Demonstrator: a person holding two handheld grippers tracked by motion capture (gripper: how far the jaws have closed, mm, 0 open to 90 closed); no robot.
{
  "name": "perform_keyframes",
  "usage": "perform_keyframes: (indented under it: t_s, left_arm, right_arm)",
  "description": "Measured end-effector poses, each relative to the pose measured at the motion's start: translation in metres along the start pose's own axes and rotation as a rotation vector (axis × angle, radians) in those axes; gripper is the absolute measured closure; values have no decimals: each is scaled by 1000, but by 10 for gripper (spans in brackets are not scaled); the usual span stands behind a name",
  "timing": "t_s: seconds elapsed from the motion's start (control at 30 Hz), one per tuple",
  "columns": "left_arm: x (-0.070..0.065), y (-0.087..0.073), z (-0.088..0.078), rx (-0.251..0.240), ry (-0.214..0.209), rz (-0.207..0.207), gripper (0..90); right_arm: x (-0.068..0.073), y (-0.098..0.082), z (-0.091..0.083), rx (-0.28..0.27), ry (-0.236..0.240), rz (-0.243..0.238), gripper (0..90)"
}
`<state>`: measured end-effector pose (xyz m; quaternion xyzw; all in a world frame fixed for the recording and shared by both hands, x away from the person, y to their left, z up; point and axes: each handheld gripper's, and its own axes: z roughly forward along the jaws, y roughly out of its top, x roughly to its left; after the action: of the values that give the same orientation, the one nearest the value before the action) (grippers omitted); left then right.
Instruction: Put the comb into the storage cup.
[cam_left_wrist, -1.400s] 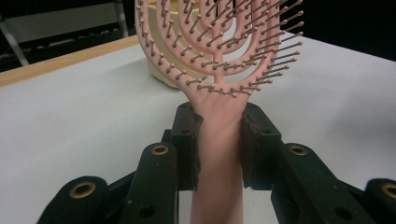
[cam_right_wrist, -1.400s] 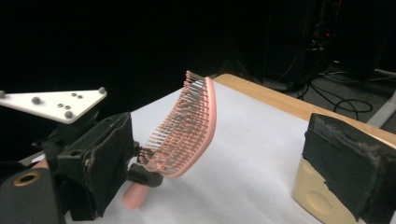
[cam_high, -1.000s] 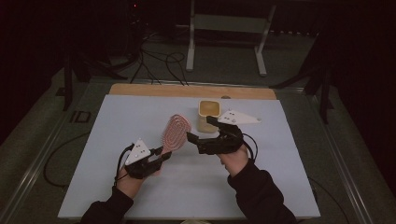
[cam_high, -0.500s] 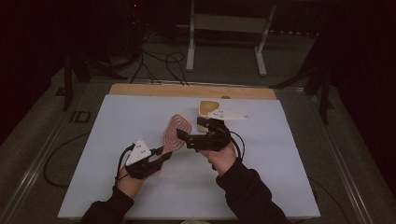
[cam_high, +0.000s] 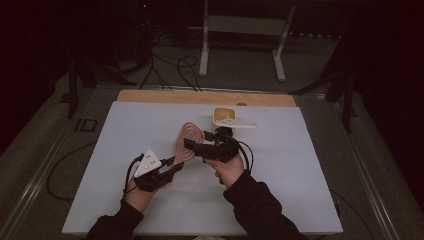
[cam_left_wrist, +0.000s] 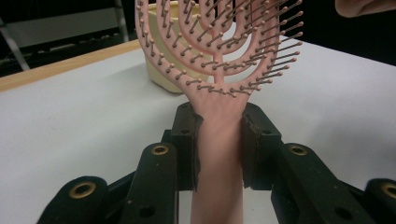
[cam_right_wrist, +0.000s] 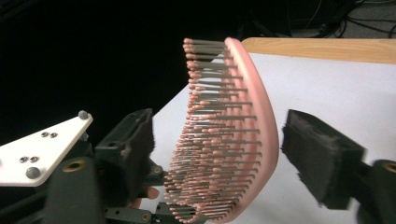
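Observation:
A pink vented hairbrush (cam_high: 189, 141) stands tilted over the white table, its handle clamped in my left gripper (cam_high: 174, 168). In the left gripper view both pads of the left gripper (cam_left_wrist: 218, 136) press the handle (cam_left_wrist: 217, 154), and the bristled head (cam_left_wrist: 219, 42) rises above them. My right gripper (cam_high: 193, 145) comes in from the right, open. In the right gripper view, my right gripper (cam_right_wrist: 224, 140) has one jaw on each side of the brush head (cam_right_wrist: 233, 135), one facing the bristles and one facing the back. Small gaps remain on both sides.
A cream cup (cam_high: 223, 118) stands just behind the brush, also seen past the brush head as the cup (cam_left_wrist: 161, 74). The table (cam_high: 310, 165) has a wooden strip (cam_high: 200, 97) along its far edge. Cables and a stand lie on the dark floor beyond.
My right gripper has moved left from beside the cup to the brush head and now straddles it. The left gripper has held the brush almost still.

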<state>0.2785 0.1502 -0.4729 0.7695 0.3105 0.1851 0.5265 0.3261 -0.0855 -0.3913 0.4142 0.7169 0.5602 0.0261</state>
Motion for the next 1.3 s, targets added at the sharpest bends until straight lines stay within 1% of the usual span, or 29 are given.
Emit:
perform_keyframes:
  t_s: [0.07, 0.1, 0.17, 0.2, 0.27, 0.33, 0.37, 0.4, 0.43, 0.67, 0.7, 0.73, 0.77, 0.93, 0.97, 1.13, 1.2, 1.3]
  left_arm:
    - [0, 0, 0, 3, 2, 0, 710]
    - [0, 0, 0, 3, 2, 0, 710]
    - [1, 0, -1, 5, 1, -2, 710]
    - [1, 0, -1, 2, 2, -5, 710]
    - [1, 0, 0, 1, -1, -7, 710]
    - [1, 0, 0, 1, 0, -7, 710]
    - [2, 0, -1, 2, -5, -8, 710]
    - [2, 0, -1, 2, -5, -8, 710]
    - [1, 0, -1, -1, -4, -7, 710]
    - [1, 0, 0, 5, -13, -9, 709]
    - [2, 0, 0, 6, -16, -16, 709]
    - [2, 0, 0, 6, -16, -16, 708]
    - [2, -1, 1, 7, -19, -21, 707]
    - [3, -1, 1, 10, -27, -26, 706]
    - [4, -1, 1, 11, -34, -35, 705]
    - [3, -1, 1, 8, -36, -33, 705]
    - [4, -1, 2, 3, -56, -46, 704]
    - [3, 0, 2, 0, -59, -47, 702]
  right_arm:
    - [-1, -1, 2, -5, -1, 8, 331]
    - [-1, -1, 2, -5, -1, 8, 331]
    - [-1, -1, 4, 4, 13, 20, 416]
    - [-1, -1, 6, 10, 17, 17, 438]
    - [0, -2, 8, 25, 25, 19, 452]
    - [0, -3, 9, 26, 24, 17, 467]
    - [0, -3, 9, 21, 21, 24, 501]
    - [0, -3, 9, 21, 21, 24, 501]
    - [-1, -3, 9, 22, 15, 22, 521]
    - [-1, -4, 9, 22, 15, 9, 551]
    - [0, -4, 9, 22, 21, 7, 569]
    - [0, -4, 9, 22, 21, 7, 569]
    - [0, -4, 8, 21, 27, -2, 591]
    - [2, -4, 8, 19, 43, -22, 620]
    - [2, -4, 7, 15, 56, -27, 638]
    - [4, -3, 6, 10, 60, -44, 643]
    - [5, -3, 5, 5, 67, -65, 645]
    - [6, -2, 5, 2, 66, -71, 645]
